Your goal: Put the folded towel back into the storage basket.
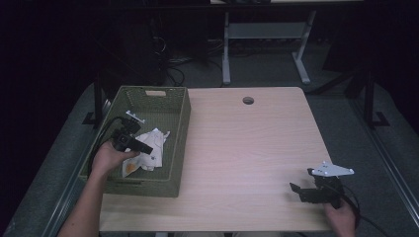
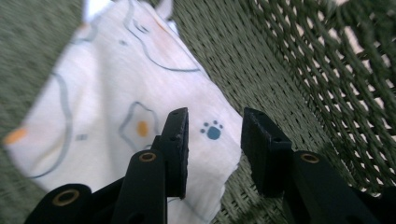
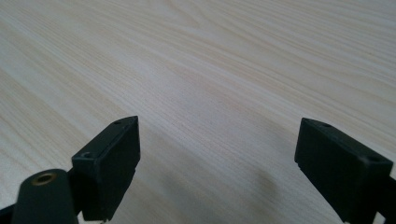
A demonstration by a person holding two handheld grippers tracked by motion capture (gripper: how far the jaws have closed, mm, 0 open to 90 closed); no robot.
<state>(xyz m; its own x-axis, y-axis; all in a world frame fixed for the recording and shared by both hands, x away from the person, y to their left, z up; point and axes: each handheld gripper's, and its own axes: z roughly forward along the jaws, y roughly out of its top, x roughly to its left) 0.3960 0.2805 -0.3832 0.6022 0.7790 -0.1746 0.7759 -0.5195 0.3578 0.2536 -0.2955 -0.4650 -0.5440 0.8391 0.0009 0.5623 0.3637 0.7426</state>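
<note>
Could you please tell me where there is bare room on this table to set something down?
The table is bare from the green basket across to the right gripper near the front right corner. The cable hole borders it at the back. The basket is crowded: the cloth and left gripper occupy it.

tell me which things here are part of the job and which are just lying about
Part of the job:
- white patterned cloth lying in the basket
- green woven basket
- left tool, open just above the cloth

Just about:
- right tool, open over bare table
- cable hole in the tabletop
- desk frame behind the table
</note>
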